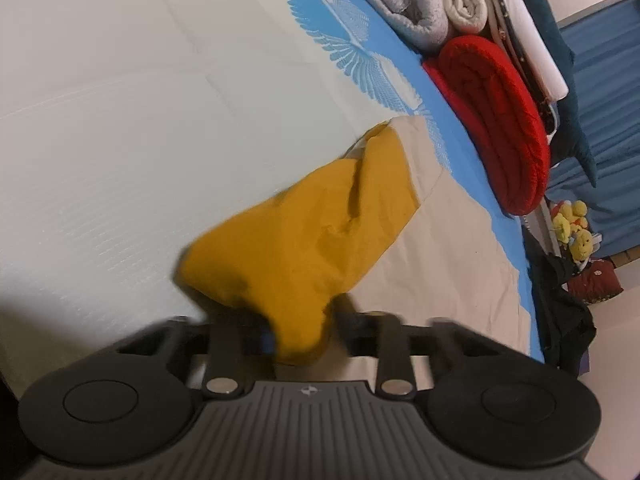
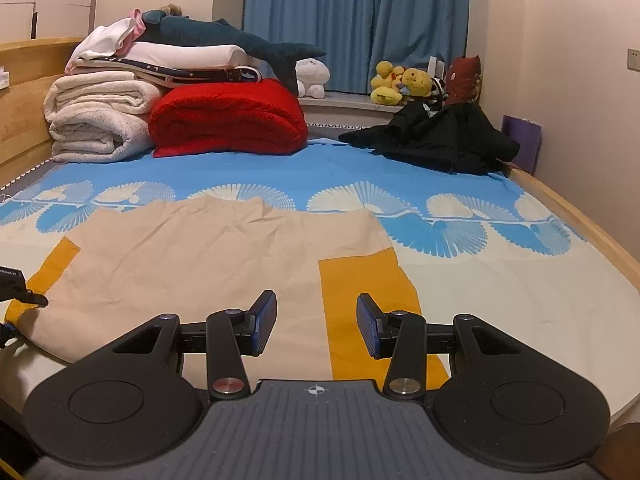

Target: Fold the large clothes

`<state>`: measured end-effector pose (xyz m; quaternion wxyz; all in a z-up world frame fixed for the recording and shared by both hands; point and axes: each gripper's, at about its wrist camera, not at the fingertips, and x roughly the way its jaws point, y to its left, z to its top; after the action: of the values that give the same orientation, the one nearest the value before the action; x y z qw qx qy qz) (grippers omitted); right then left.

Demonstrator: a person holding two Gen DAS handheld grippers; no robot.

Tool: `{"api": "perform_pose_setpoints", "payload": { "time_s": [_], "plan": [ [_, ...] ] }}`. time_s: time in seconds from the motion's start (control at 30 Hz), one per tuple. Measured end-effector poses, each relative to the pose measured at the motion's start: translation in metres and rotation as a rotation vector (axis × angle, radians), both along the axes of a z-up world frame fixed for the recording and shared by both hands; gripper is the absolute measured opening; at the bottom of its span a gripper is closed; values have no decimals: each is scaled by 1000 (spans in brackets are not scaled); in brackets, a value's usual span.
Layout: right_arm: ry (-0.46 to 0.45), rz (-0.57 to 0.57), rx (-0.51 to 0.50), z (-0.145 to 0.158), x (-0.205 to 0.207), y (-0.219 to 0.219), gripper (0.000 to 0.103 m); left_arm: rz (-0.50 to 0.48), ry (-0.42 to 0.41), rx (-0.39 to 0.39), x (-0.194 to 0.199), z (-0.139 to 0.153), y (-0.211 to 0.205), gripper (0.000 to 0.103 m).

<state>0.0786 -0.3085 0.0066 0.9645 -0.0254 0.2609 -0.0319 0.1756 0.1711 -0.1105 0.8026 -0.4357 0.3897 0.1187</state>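
A large beige garment (image 2: 208,252) with mustard-yellow sleeves lies spread on the bed. My left gripper (image 1: 298,336) is shut on the bunched yellow sleeve (image 1: 296,240) and holds it lifted above the bed; its fingertips are hidden in the cloth. The beige body (image 1: 448,256) lies to its right. My right gripper (image 2: 316,326) is open and empty, hovering just above the garment's near edge, beside the flat right yellow sleeve (image 2: 368,300). The left gripper shows at the left edge of the right wrist view (image 2: 20,292).
The bed has a blue and white patterned sheet (image 2: 460,216). A red blanket (image 2: 228,120), white folded blankets (image 2: 96,116) and a plush shark (image 2: 224,40) are stacked at the back. A black garment (image 2: 436,140) and yellow plush toys (image 2: 400,82) lie far right. A wooden bed edge (image 2: 592,232) runs right.
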Motion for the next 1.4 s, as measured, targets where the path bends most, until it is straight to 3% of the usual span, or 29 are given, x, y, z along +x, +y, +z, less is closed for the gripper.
{"api": "perform_pose_setpoints", "payload": {
  "time_s": [0.07, 0.23, 0.37, 0.5, 0.67, 0.7, 0.77, 0.83, 1.03, 1.23, 1.4],
  "plan": [
    [0, 0, 5, 1, 1, 1, 46, -29, -21, 19, 1, 14, -1, 12],
    [4, -5, 31, 2, 4, 6, 46, -152, -62, 81, 7, 63, -1, 10],
    [7, 6, 56, 1, 8, 16, 46, -289, -108, 181, 5, 104, 4, 9],
    [1, 55, 47, 1, 11, 36, 46, -357, -105, 254, 2, 130, 25, 9],
    [-30, 141, 70, 6, 13, 62, 46, -422, -117, 337, -5, 133, 49, 9],
    [-30, 166, 86, 6, 15, 69, 46, -405, -102, 328, -8, 124, 53, 9],
    [-25, 219, 110, 6, 20, 85, 46, -345, -66, 234, -5, 112, 64, 9],
    [-9, 266, 132, 4, 25, 101, 46, -330, -51, 234, -3, 109, 66, 9],
    [133, 346, 178, -20, 57, 159, 44, -337, -57, 251, 5, 111, 60, 9],
    [487, 219, 82, -98, 111, 194, 42, -377, -69, 261, 12, 111, 55, 9],
    [475, 225, -41, -111, 121, 217, 47, -384, -80, 263, 16, 112, 54, 9]
  ]
}}
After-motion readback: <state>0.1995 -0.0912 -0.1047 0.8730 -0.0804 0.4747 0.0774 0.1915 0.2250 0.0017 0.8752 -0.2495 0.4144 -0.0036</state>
